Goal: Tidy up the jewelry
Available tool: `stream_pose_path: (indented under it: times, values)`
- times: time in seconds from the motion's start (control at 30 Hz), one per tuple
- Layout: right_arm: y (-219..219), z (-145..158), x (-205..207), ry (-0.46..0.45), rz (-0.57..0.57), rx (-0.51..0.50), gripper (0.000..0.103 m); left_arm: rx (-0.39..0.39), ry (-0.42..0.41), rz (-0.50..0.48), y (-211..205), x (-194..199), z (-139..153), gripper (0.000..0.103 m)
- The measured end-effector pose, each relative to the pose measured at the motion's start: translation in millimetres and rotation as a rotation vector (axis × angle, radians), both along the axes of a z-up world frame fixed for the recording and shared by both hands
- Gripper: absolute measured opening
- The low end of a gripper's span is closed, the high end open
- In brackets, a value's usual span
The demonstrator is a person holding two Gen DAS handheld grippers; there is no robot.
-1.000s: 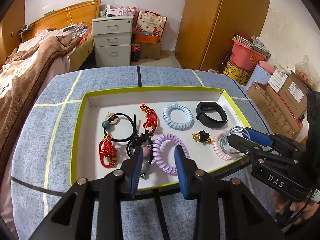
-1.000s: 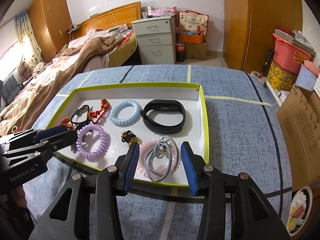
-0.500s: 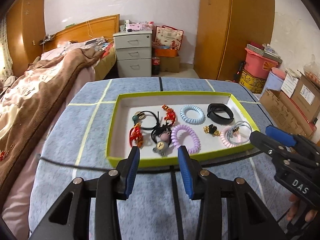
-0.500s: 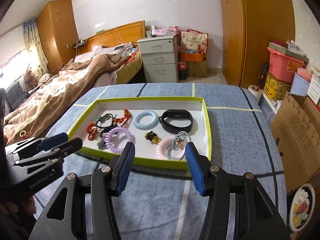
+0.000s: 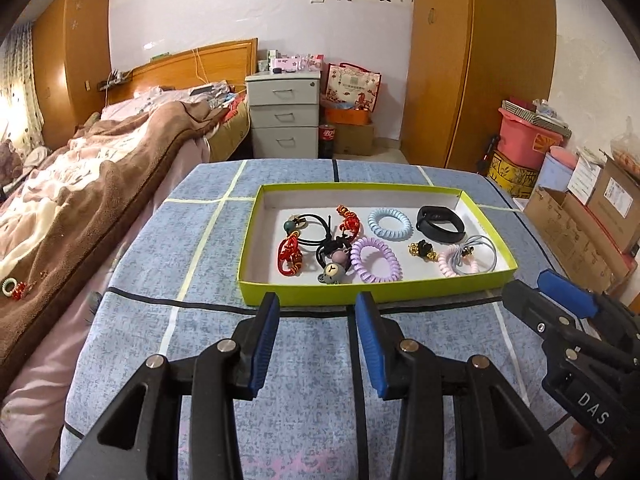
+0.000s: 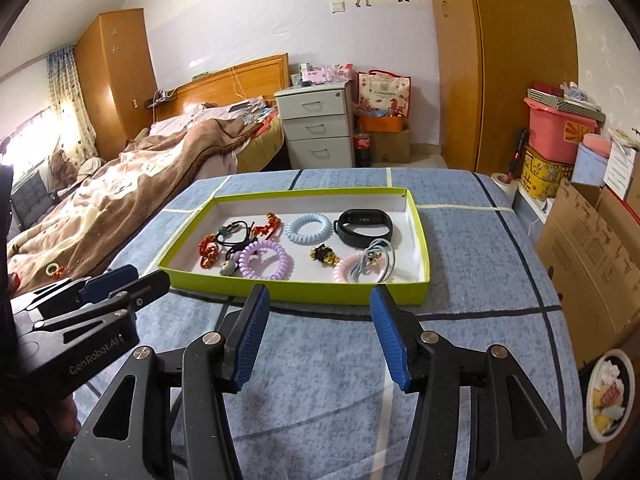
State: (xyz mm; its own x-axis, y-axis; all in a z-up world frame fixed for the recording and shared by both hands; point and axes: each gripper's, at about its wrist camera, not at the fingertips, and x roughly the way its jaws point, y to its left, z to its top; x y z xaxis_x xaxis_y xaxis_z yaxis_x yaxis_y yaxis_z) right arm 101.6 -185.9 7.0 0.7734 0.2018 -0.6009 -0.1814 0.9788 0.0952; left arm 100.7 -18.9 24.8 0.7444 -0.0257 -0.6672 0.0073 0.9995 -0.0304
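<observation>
A green-rimmed tray (image 5: 372, 292) (image 6: 296, 292) sits on the blue tablecloth. It holds a purple coil band (image 5: 375, 260) (image 6: 265, 259), a blue coil band (image 5: 389, 225) (image 6: 309, 228), a black wristband (image 5: 440, 220) (image 6: 362, 224), red knot bracelets (image 5: 289, 256), black hair ties (image 5: 320, 232), a gold-black charm (image 5: 422, 250) and a pink coil band with grey ties (image 5: 466, 259) (image 6: 362, 268). My left gripper (image 5: 318, 316) is open and empty, short of the tray's near wall. My right gripper (image 6: 318, 312) is open and empty, also short of the tray. Each gripper shows in the other's view.
The table carries a blue cloth with pale tape lines (image 5: 200, 248). A bed with a brown blanket (image 5: 80, 184) lies to the left. Cardboard boxes (image 5: 580, 224) and a pink bin (image 6: 556, 128) stand to the right. A bowl (image 6: 610, 396) sits low on the right.
Both grippers have pulled back and up from over the tray to the near part of the table. The tray's contents have not moved.
</observation>
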Motion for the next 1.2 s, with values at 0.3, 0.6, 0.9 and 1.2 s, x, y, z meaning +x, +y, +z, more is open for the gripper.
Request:
stream_pose_path:
  times: [0.3,0.6,0.9,1.2]
  values:
    - [3.0,-0.3,-5.5,0.009,0.0,0.004,0.053,-0.003,0.009,-0.009,-2.4,-3.5,0.0,0.041]
    - [2.7,-1.4,-4.2,0.015,0.002,0.006,0.053,-0.003,0.008,-0.008,-2.5,-5.8,-0.6,0.041]
    - [2.0,-4.6,-4.0,0.021,0.003,0.013,0.053,-0.007,0.015,-0.005,-1.3,-6.4,-1.5,0.041]
    - [3.0,-5.9,-4.0,0.028,0.001,0.01,0.053,-0.007,0.014,-0.011,-1.6,-6.9,-0.2,0.041]
